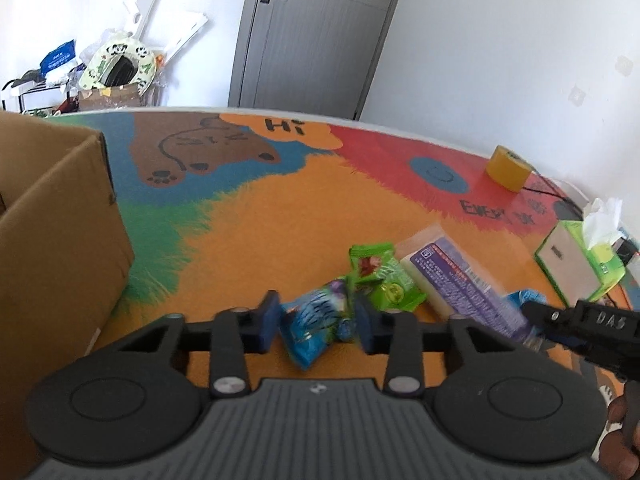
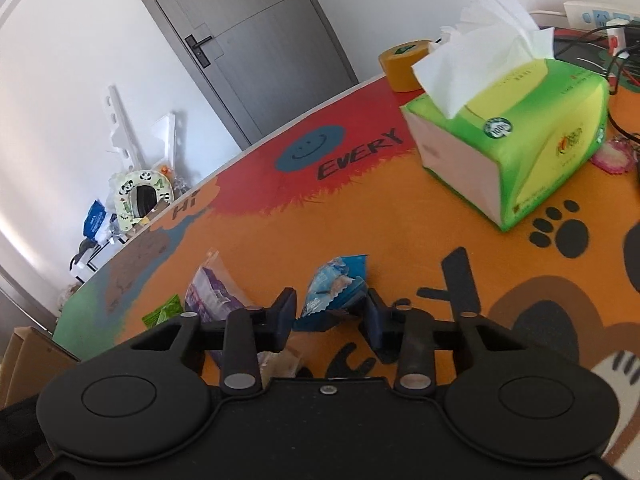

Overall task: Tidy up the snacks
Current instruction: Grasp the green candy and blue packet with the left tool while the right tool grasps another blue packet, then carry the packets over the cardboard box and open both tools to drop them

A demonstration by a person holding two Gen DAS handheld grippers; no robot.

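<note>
In the left wrist view my left gripper (image 1: pixel 317 322) is shut on a blue snack packet (image 1: pixel 312 332), which its two blue pads squeeze from both sides just above the colourful table mat (image 1: pixel 260 232). A green snack packet (image 1: pixel 380 276) and a long white and purple packet (image 1: pixel 452 276) lie just beyond it. In the right wrist view my right gripper (image 2: pixel 330 316) is shut on a light blue snack packet (image 2: pixel 338 290) that rests on the mat (image 2: pixel 400 208). The purple packet (image 2: pixel 212 292) and the green packet (image 2: pixel 166 310) lie to its left.
An open cardboard box (image 1: pixel 60 220) stands at the left of the table. A yellow tape roll (image 1: pixel 508 168) and a green tissue box (image 1: pixel 576 260) sit at the right, with cables and a power strip (image 2: pixel 600 16) behind the tissue box (image 2: pixel 520 140). A person's hand (image 1: pixel 620 432) shows at the lower right.
</note>
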